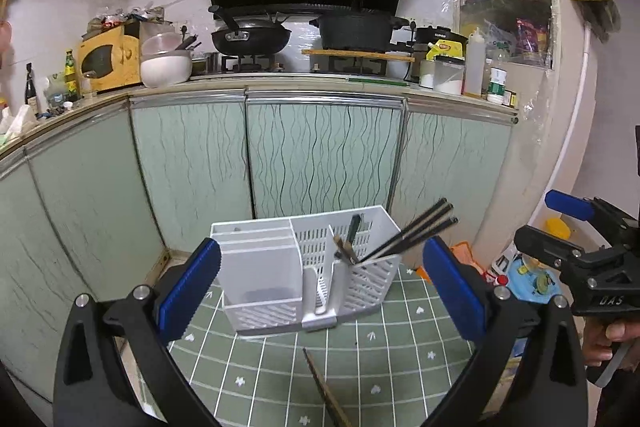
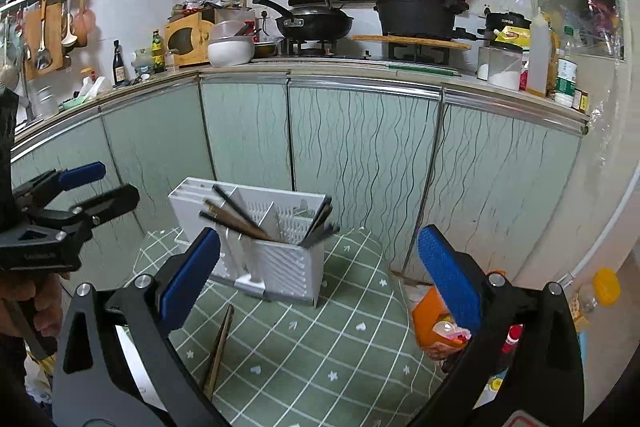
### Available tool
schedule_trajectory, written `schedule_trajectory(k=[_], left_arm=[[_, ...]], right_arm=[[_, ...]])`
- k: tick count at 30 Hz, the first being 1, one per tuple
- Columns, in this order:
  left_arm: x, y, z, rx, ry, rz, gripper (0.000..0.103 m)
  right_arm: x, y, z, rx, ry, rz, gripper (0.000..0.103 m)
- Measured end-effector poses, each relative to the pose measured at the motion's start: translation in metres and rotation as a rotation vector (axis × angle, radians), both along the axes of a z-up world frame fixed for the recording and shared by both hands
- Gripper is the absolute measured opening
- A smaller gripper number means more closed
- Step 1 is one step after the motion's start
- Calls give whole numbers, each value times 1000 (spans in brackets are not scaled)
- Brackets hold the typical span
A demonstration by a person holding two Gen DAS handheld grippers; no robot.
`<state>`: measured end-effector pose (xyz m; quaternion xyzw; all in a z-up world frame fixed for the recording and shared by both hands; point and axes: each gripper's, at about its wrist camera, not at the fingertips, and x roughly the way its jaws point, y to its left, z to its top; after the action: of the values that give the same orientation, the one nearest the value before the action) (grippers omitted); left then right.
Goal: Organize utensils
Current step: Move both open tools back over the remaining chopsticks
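While both grippers stand wide apart and hold nothing, the caddy [image 1: 304, 275] sits on the green mat [image 1: 360, 367] toward its far edge, close to the cabinet doors [image 1: 320, 155]. Left gripper [image 1: 320, 291] frames the caddy; right gripper [image 2: 320, 275] does the same from its own side. Neither pad touches anything.

Dark chopsticks [image 1: 412, 235] lean out of the caddy's slotted right compartment, tips over the rim. A second bundle [image 2: 236, 215] leans the other way in the right wrist view. Solid white compartment on the left looks empty, though its bottom is partly hidden.

One brown chopstick [image 1: 324, 387] lies loose on the mat near its front edge, between the left fingers in that view, and it also shows low in the right wrist view. It could be a pair lying together; hard to tell.

Likely step: pick up that loose piece. To do it well, I'd tilt a gripper down, straddle the stick across its middle, close squarely so it doesn't roll or pivot, lift, then drop it tip-down into the slotted compartment with the rest. Keep the other gripper off the caddy, which looks light and may tip if bumped.
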<state>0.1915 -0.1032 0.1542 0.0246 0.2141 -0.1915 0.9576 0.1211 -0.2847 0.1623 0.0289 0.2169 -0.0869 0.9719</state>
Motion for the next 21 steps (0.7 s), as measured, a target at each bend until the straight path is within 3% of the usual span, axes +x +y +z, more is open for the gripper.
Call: schedule_trajectory(k=[21], left_arm=[[-69,54,-53,9,20,73,99]], right_arm=[[-54,33,-54,16,46,5,95]])
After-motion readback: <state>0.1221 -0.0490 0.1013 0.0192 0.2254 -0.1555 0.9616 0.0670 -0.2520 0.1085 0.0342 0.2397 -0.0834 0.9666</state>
